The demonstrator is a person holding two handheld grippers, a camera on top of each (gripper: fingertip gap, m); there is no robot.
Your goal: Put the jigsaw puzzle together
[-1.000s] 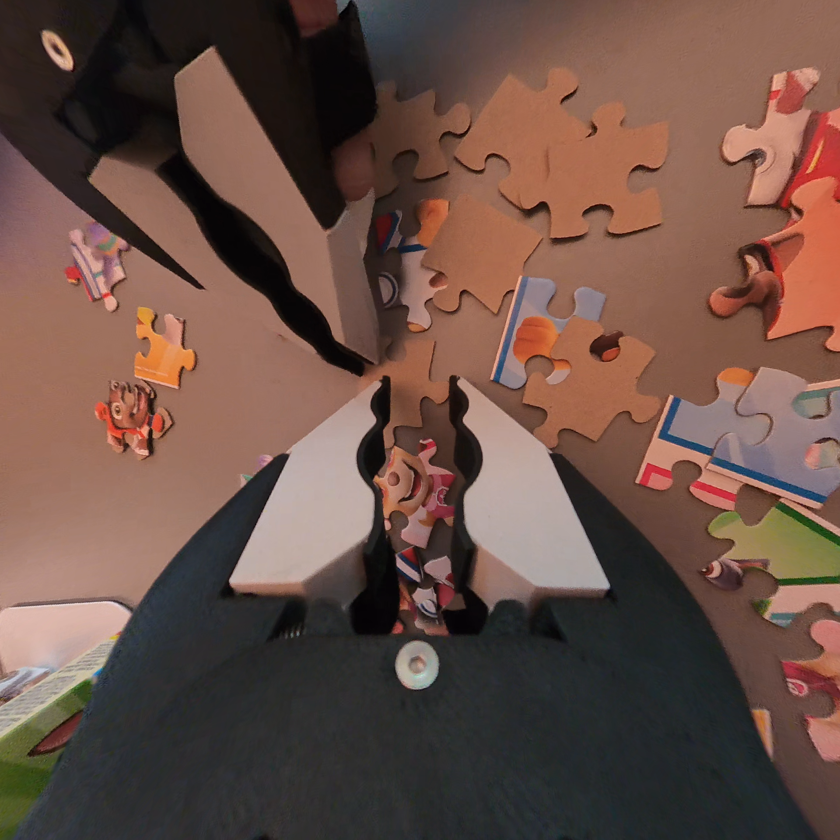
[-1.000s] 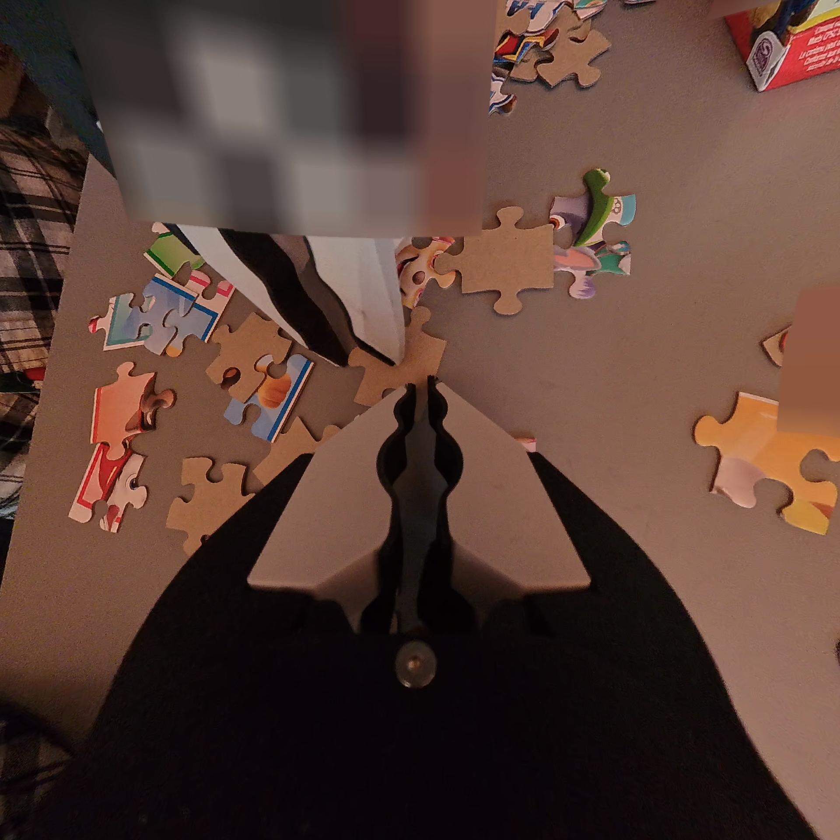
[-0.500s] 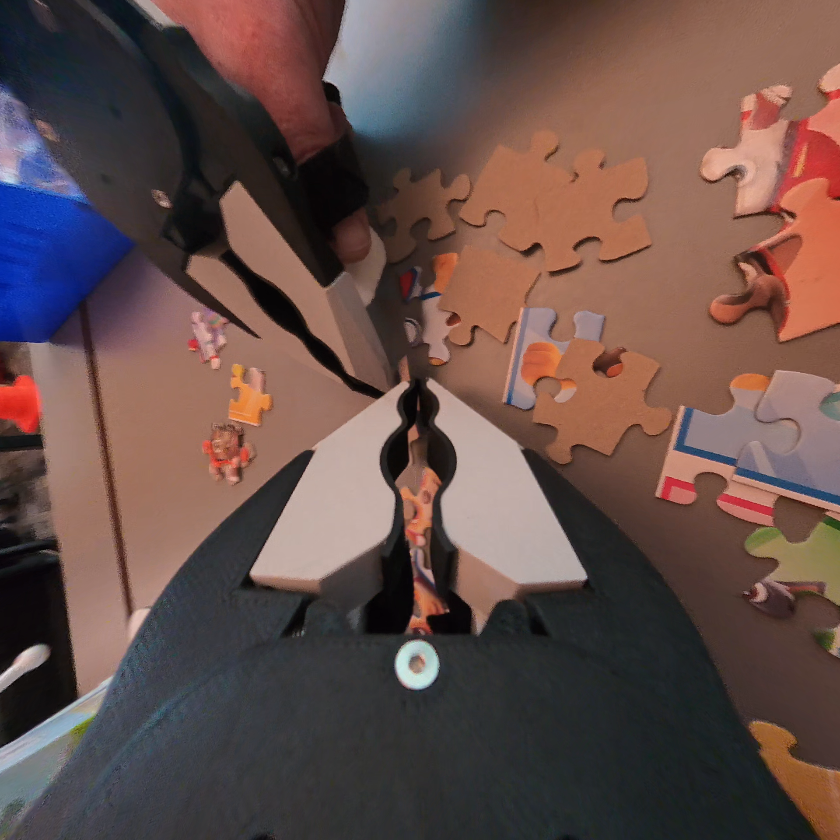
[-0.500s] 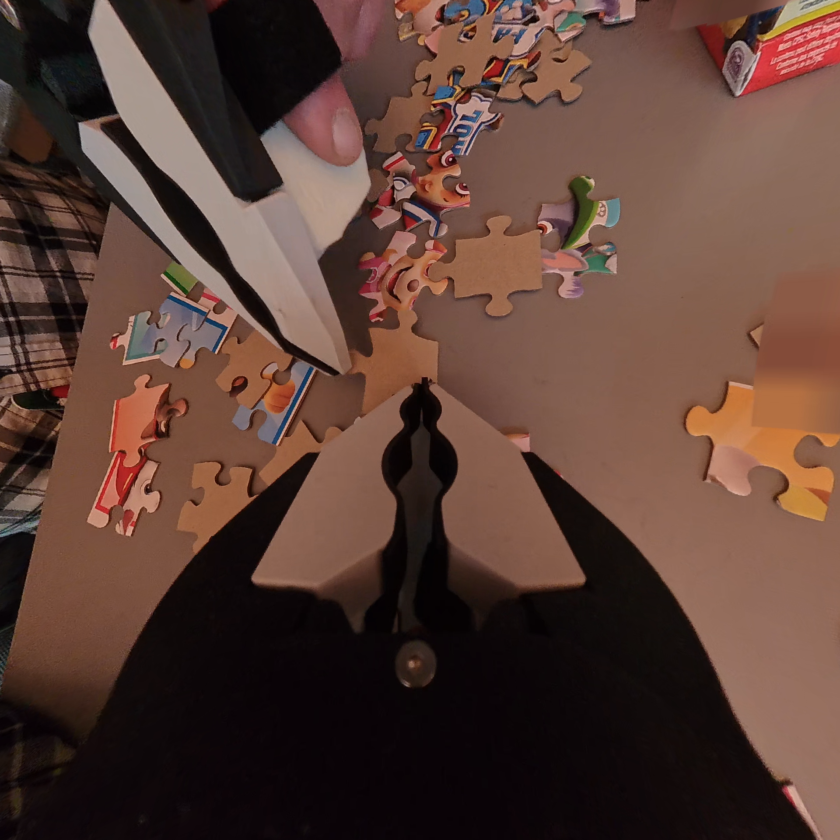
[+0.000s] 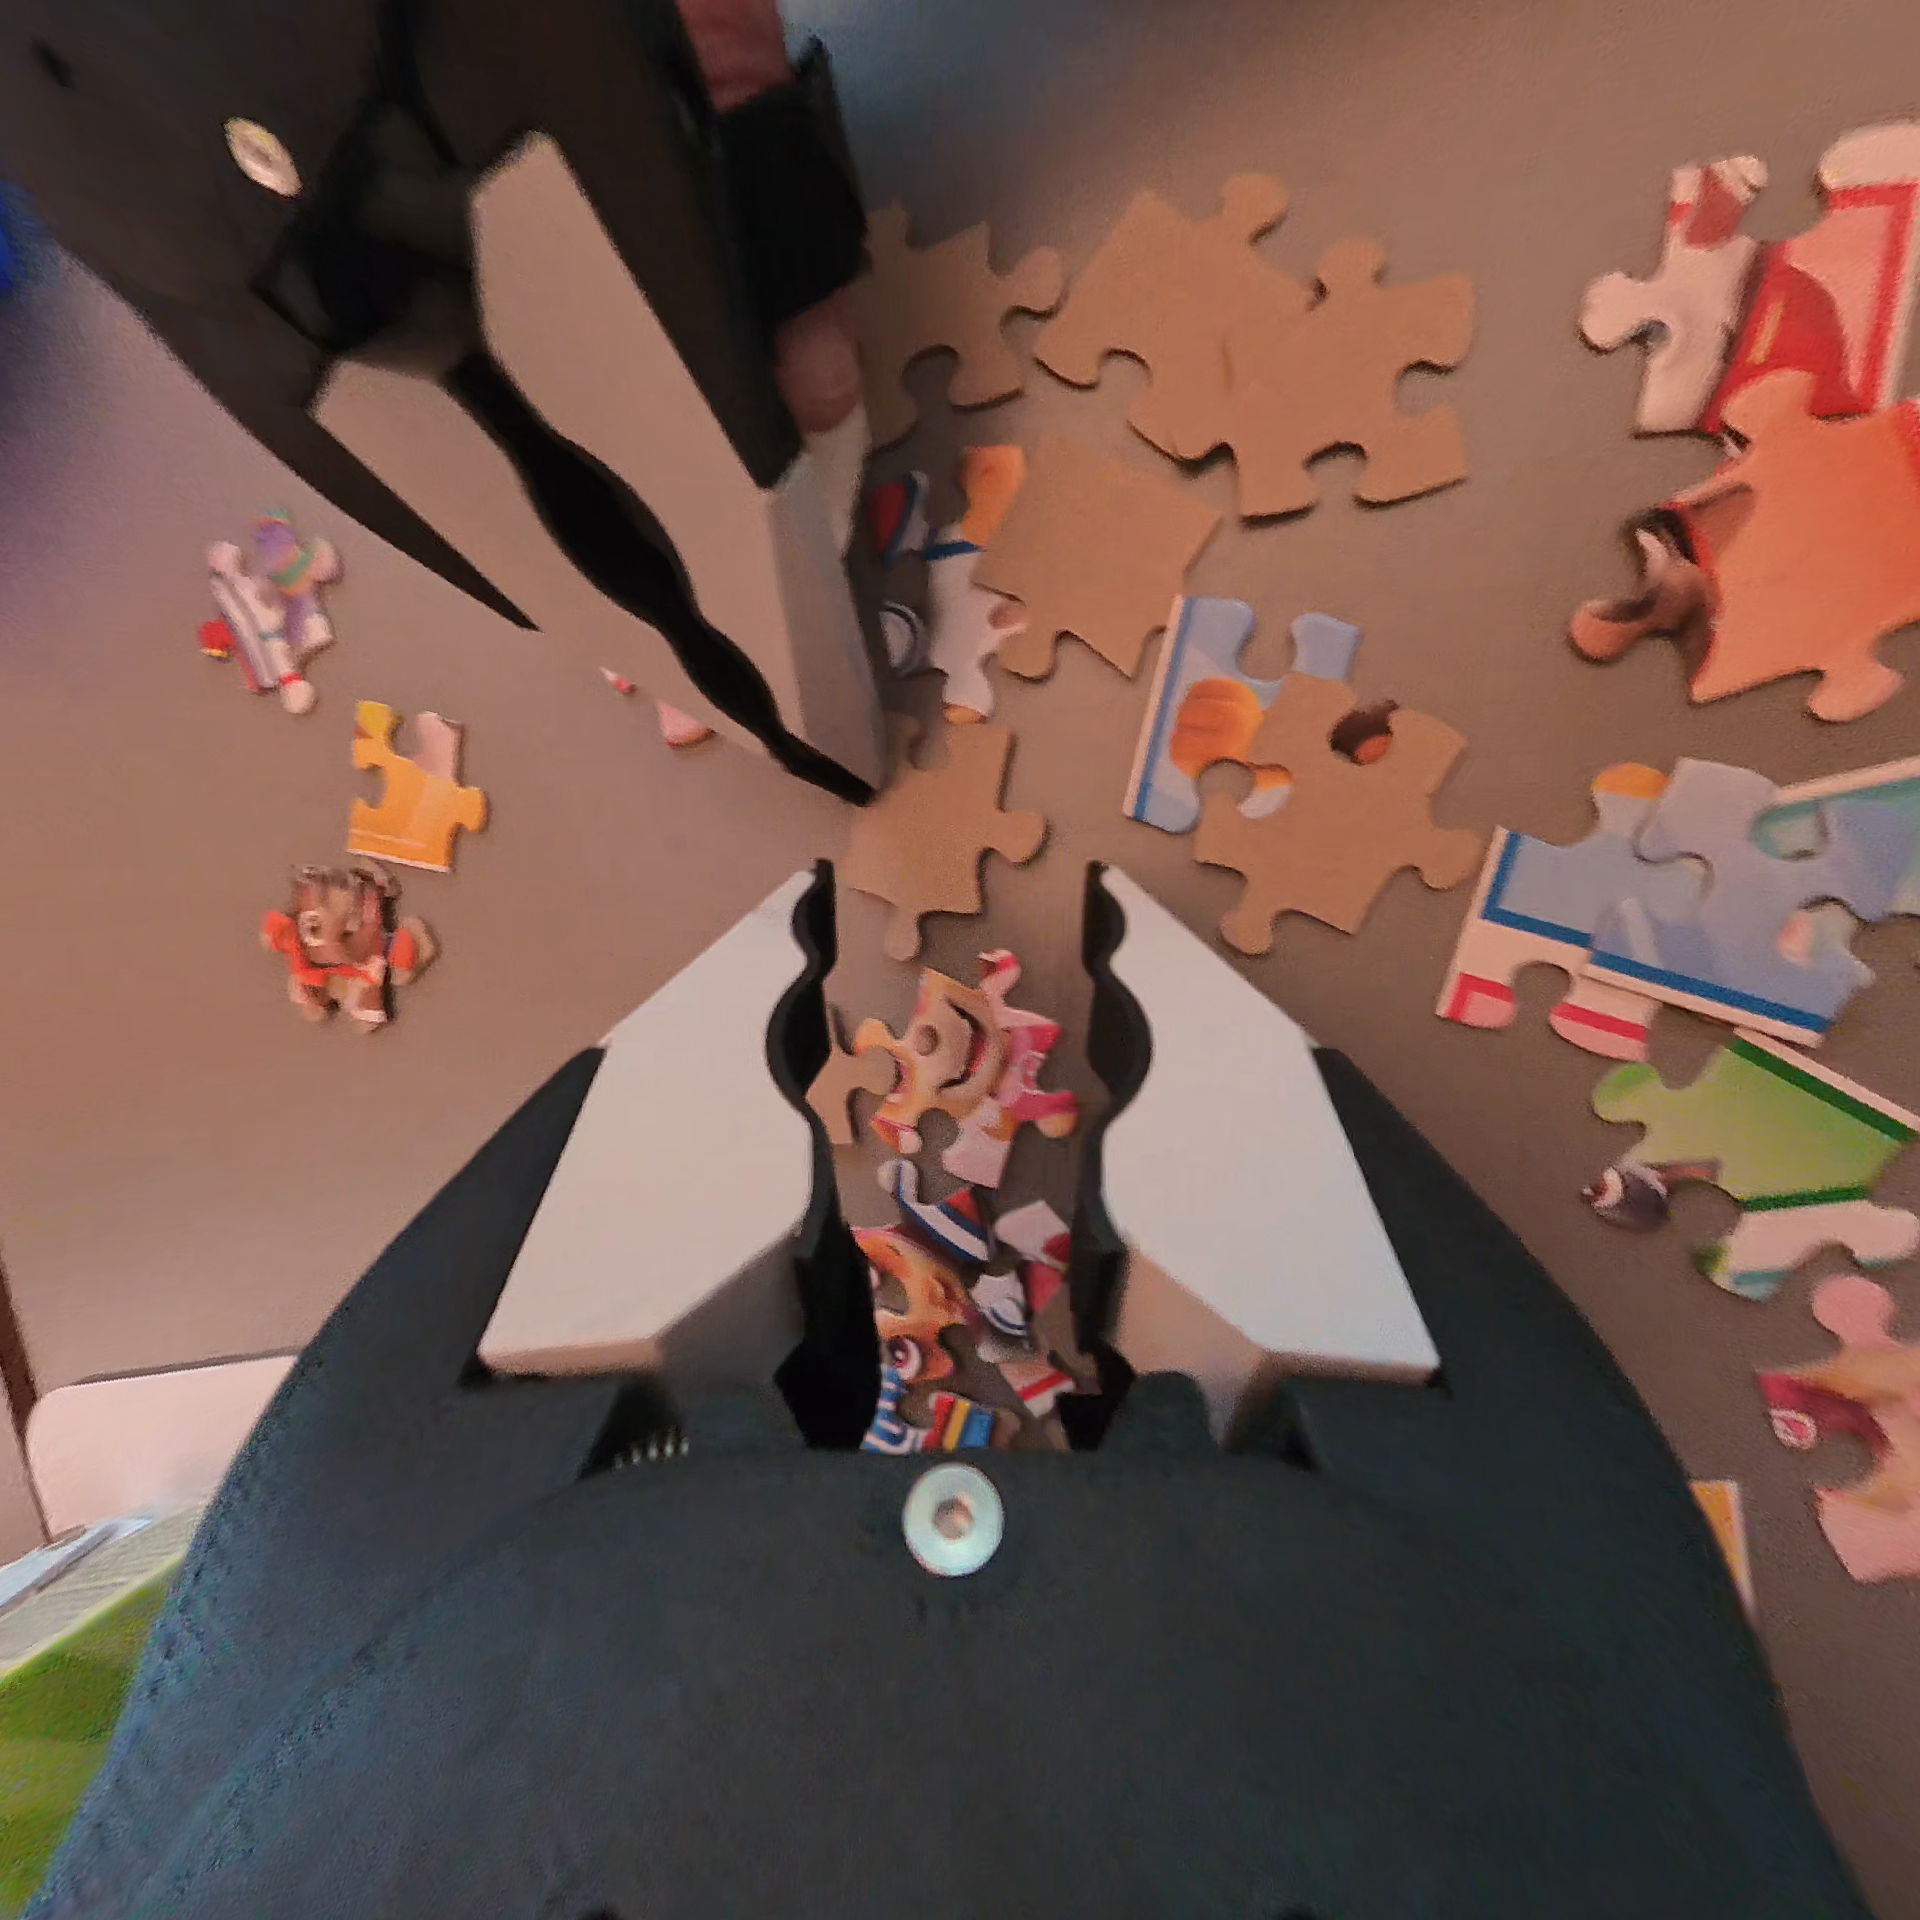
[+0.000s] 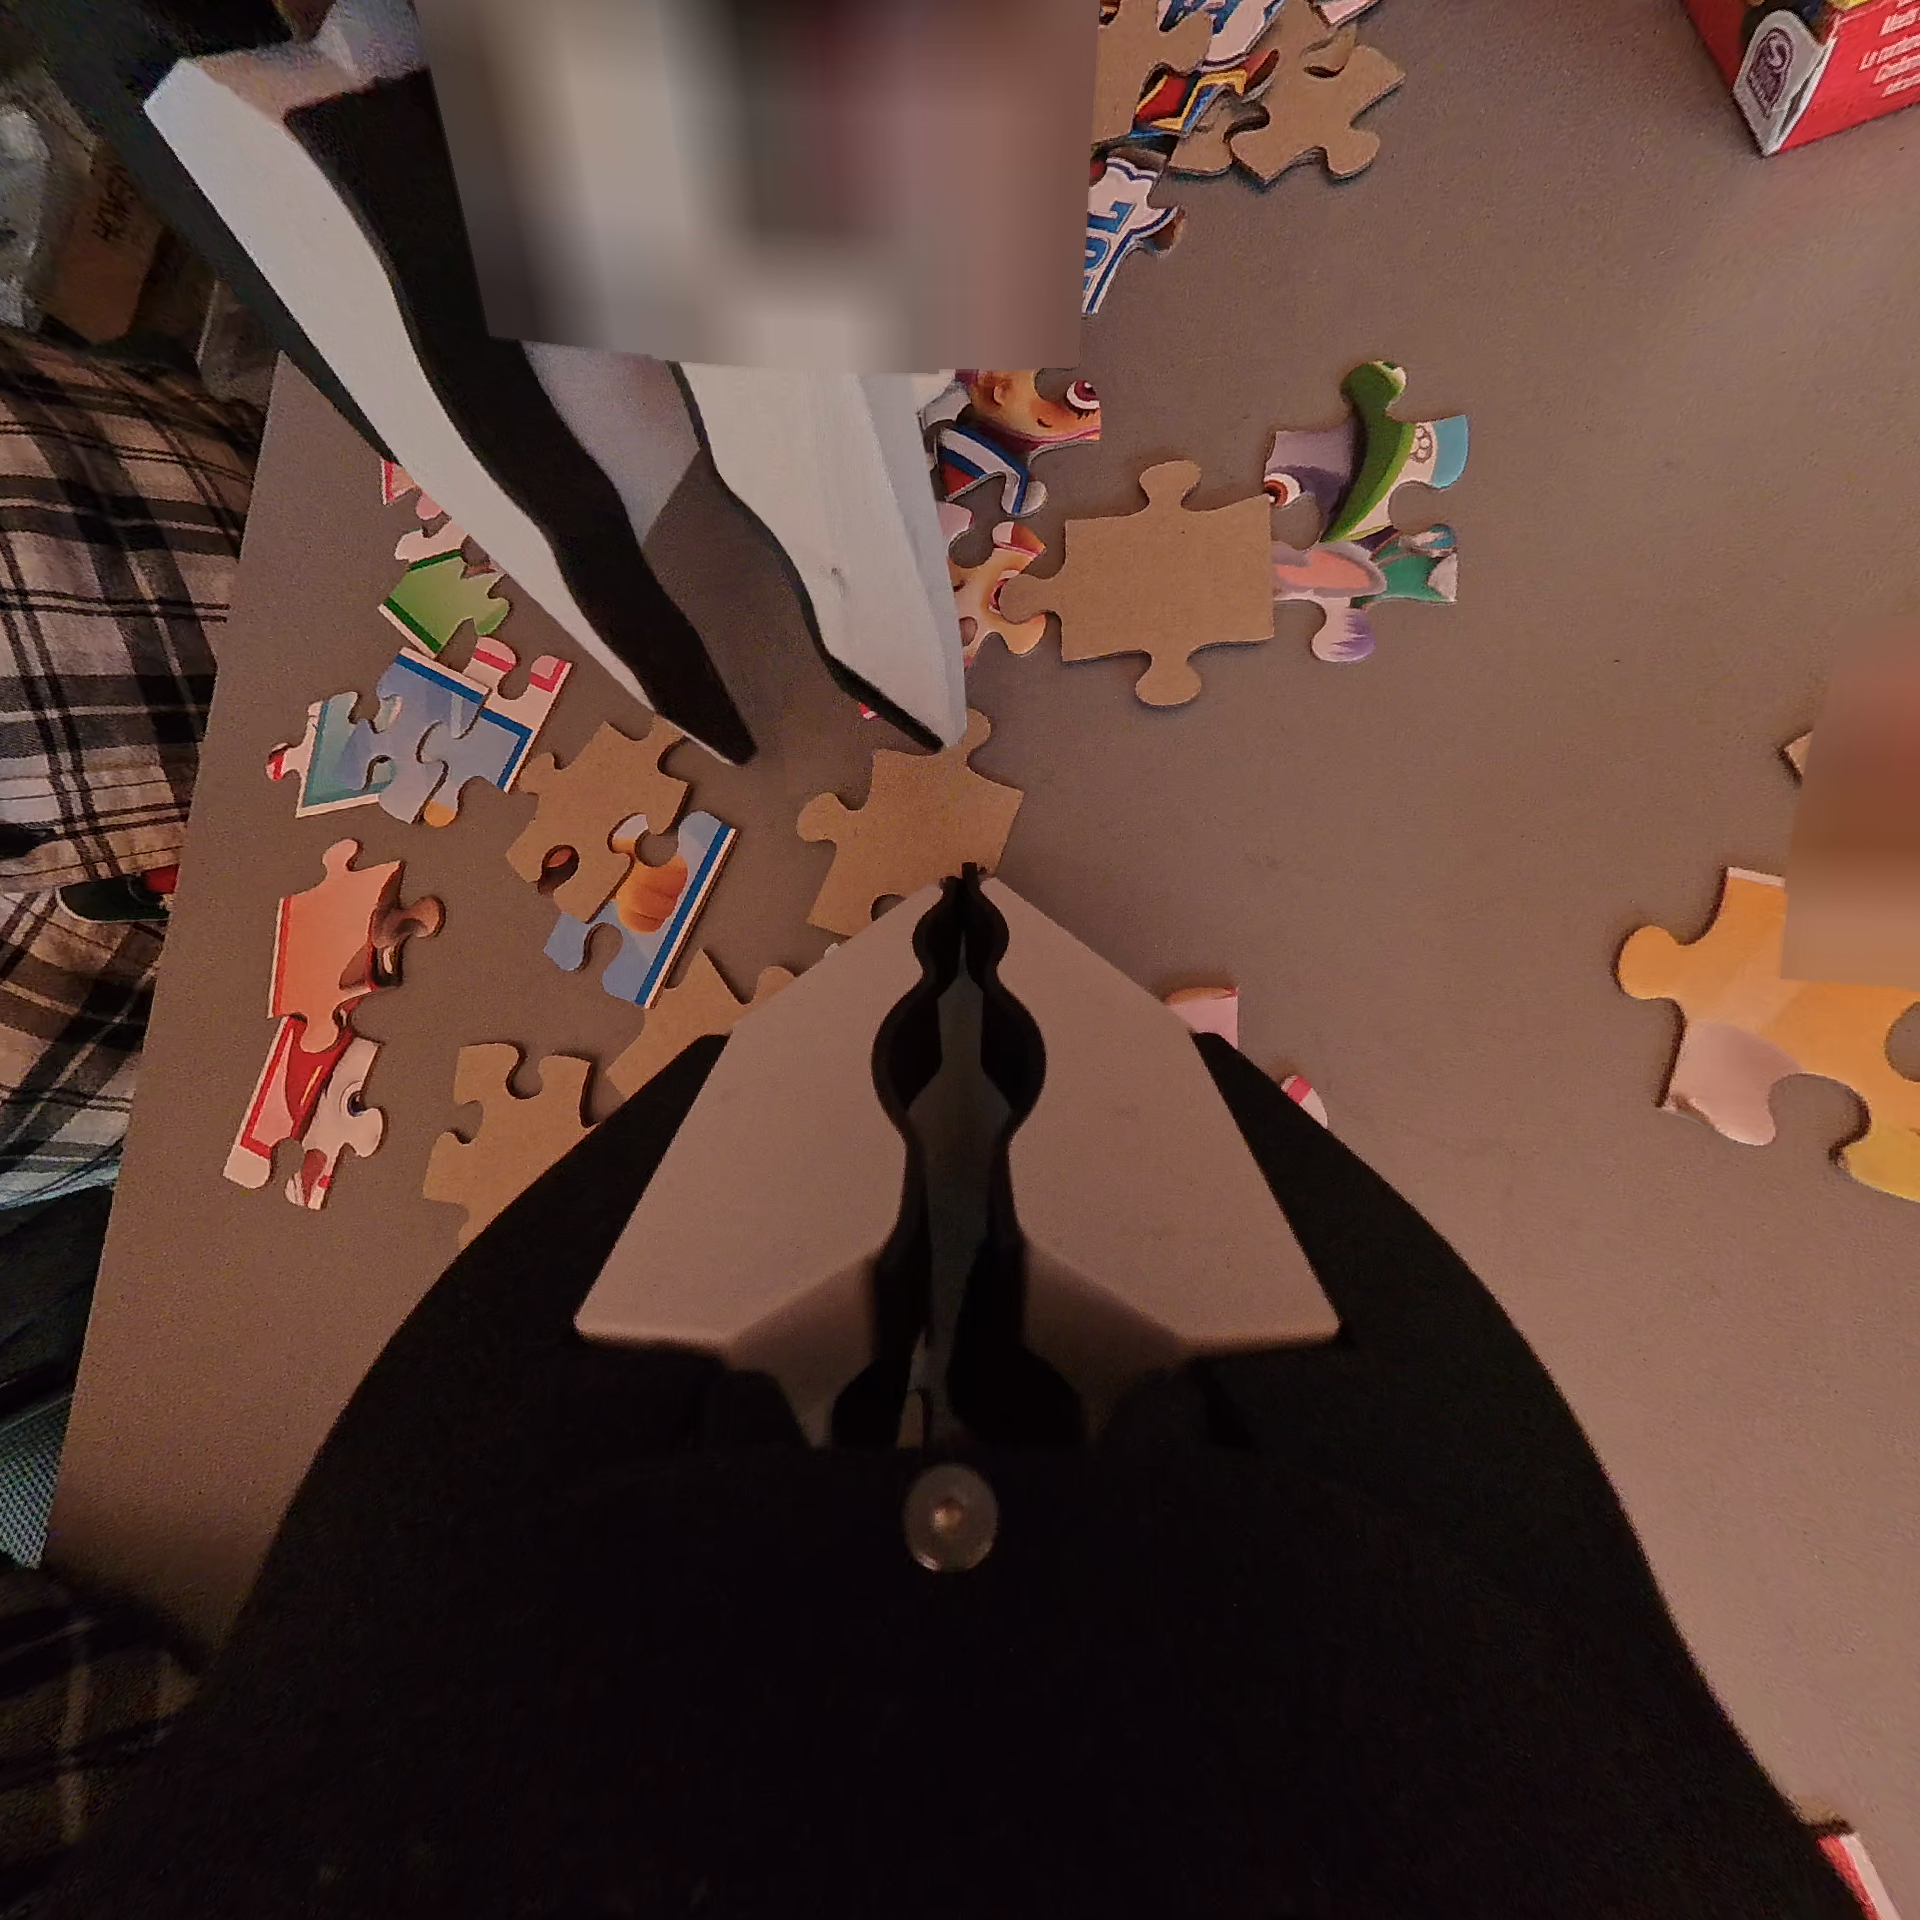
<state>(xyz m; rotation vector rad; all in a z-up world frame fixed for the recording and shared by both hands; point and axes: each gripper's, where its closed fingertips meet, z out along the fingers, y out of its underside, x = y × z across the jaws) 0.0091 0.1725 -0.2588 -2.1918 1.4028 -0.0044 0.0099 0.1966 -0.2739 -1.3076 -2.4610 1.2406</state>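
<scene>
Barely started tbh: pieces lie scattered over the grey table (image 6: pixel 1455 790), many face-down. Left gripper (image 5: pixel 956 883) gapes wide, empty, over a brown face-down piece (image 5: pixel 940 836); right gripper (image 6: pixel 966 878) is pinched closed, gripping nothing.

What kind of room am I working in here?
Probably a home or playroom, not a lab: loose jigsaw pieces scattered over a grey tabletop, a red puzzle box at its far corner, and plaid fabric beside the table.
</scene>
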